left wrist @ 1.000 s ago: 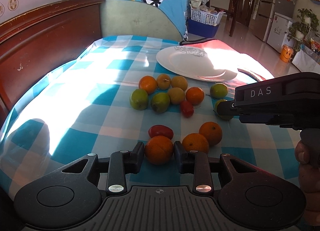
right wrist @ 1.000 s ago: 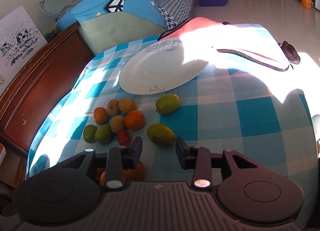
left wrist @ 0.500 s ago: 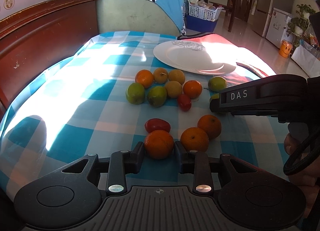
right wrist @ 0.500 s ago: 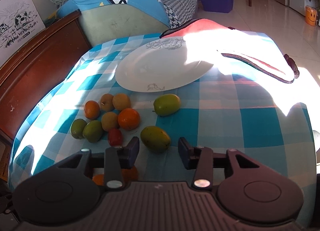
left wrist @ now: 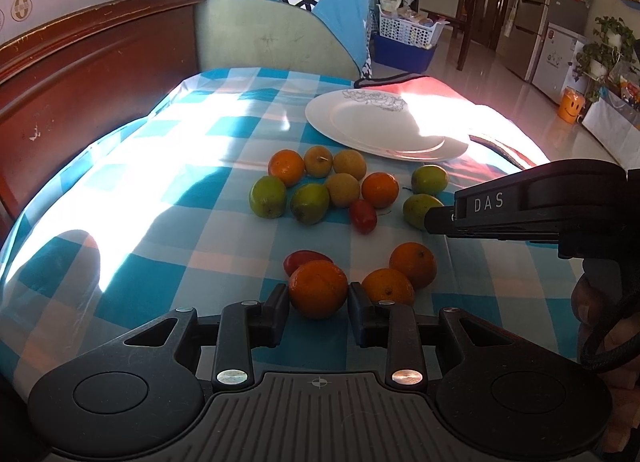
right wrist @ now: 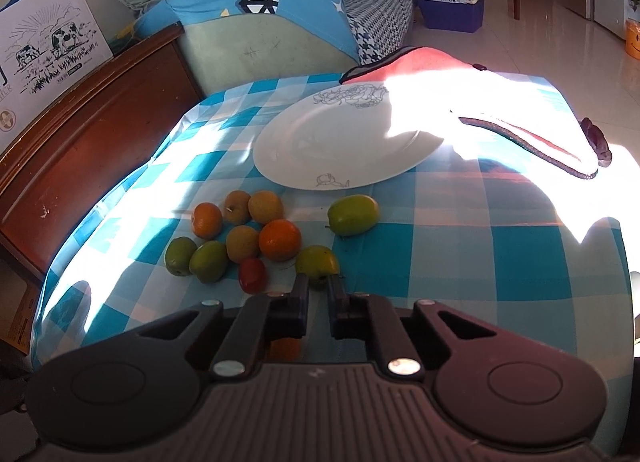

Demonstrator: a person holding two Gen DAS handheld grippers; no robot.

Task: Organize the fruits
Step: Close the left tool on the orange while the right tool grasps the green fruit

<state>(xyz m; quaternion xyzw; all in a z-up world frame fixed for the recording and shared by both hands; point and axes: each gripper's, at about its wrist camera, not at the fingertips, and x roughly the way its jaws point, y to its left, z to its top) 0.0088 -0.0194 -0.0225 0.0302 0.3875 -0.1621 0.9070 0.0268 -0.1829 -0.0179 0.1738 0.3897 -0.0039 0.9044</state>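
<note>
At lower centre, the left gripper (left wrist: 318,296) clamps an orange (left wrist: 318,289); the right gripper (right wrist: 318,288) pinches a green fruit (right wrist: 317,262).

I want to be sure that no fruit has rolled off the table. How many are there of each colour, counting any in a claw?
orange fruit: 5
green fruit: 4
yellow-brown fruit: 3
red fruit: 2
Total: 14
</note>
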